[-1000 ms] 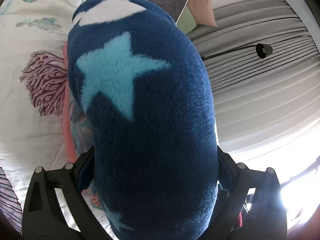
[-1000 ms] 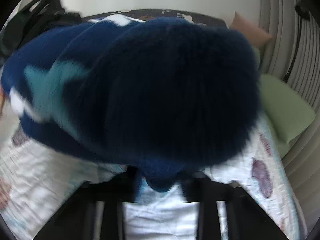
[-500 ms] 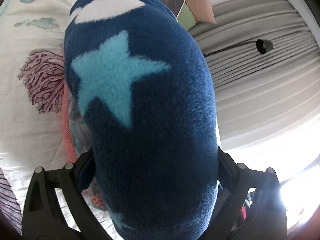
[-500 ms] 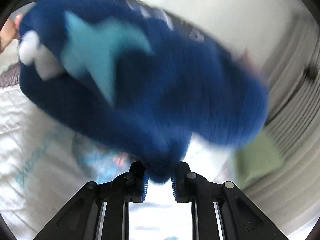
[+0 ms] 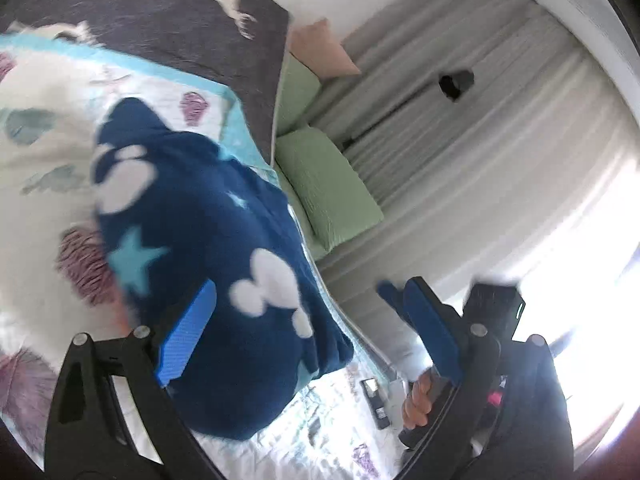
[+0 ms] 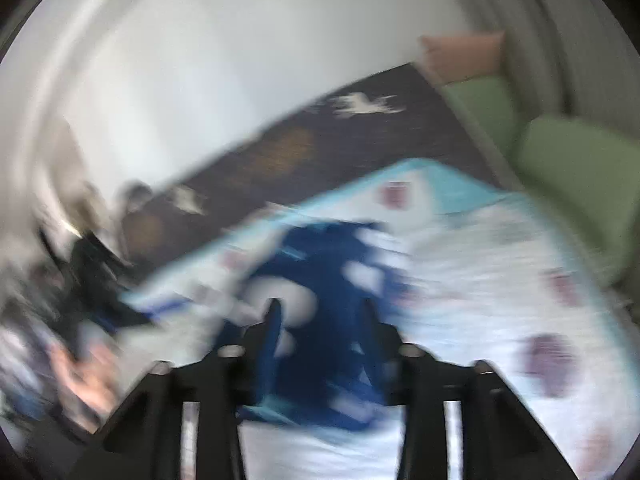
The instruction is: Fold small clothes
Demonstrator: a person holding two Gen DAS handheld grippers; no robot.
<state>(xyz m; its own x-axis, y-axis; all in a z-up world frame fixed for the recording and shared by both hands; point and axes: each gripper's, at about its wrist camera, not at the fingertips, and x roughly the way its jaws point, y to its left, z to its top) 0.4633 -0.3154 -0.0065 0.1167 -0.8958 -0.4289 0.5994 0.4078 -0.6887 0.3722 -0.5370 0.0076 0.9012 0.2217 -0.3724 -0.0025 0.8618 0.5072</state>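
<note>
Your left gripper (image 5: 308, 320) hangs with jaws wide, empty; the dark-blue fleece garment with stars (image 5: 208, 264) lies ahead-left, long axis running away. Right gripper (image 6: 320, 320) jaws part-open, blurred.

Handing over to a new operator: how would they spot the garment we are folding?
Find the white quilted bedspread with purple and teal sea prints that covers the bed. On it, near the edge by the green pillows, lies a bunched navy-blue fleece garment. Only it is dark and fluffy, with white blobs and a light-blue star.
</note>
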